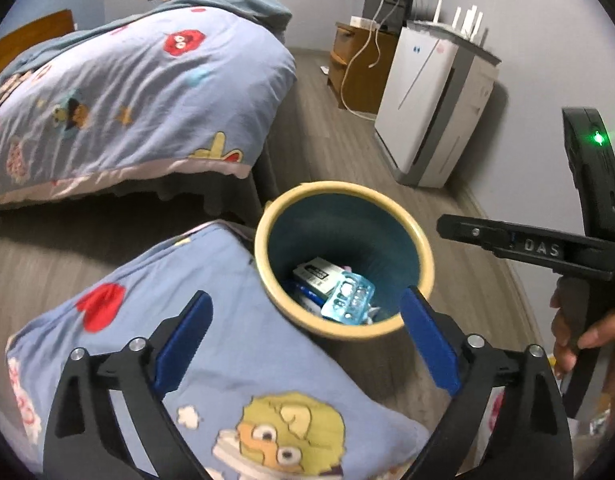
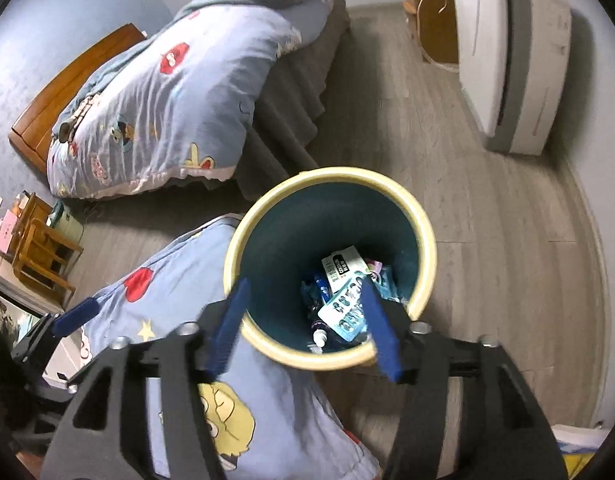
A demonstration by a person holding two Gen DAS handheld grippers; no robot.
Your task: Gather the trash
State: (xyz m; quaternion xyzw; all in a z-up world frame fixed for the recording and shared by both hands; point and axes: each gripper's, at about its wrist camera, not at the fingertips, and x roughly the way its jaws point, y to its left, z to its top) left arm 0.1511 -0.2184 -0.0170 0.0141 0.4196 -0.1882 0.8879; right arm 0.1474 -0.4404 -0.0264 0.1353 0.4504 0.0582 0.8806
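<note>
While both grippers hang above the bin, these lines run from left to right across the scene.

Far bed (image 1: 139, 92): blue cartoon quilt; its headboard and far end are cut off by the round lens edge.
Near quilt (image 1: 211, 344): a second printed blue cover at lower left, reaching to the bin's left side; whether it touches the bin cannot be told, and what lies under it is hidden.
Left gripper (image 1: 307, 344): jaws spread wide with nothing between the blue pads; it points steeply down, the left pad over the near quilt, the right pad over the bin's near rim. In the right wrist view only one blue pad and part of its black frame show at the left edge.
Trash bin (image 2: 331, 184): cream rim, dark teal inside, standing on the grey wood floor right of the near quilt.
Trash (image 2: 343, 312): a blister pack, a printed white box and blue wrappers lie heaped at the bin's bottom; the lower pieces are covered and hard to name.
Right gripper (image 2: 303, 320): jaws apart and empty, tilted down over the bin's near rim; the right pad hides part of the blister pack.
Hand (image 1: 579, 340): fingers around the right gripper's handle, mostly cut off at the right edge.
White appliance (image 1: 435, 108): against the far right wall.
</note>
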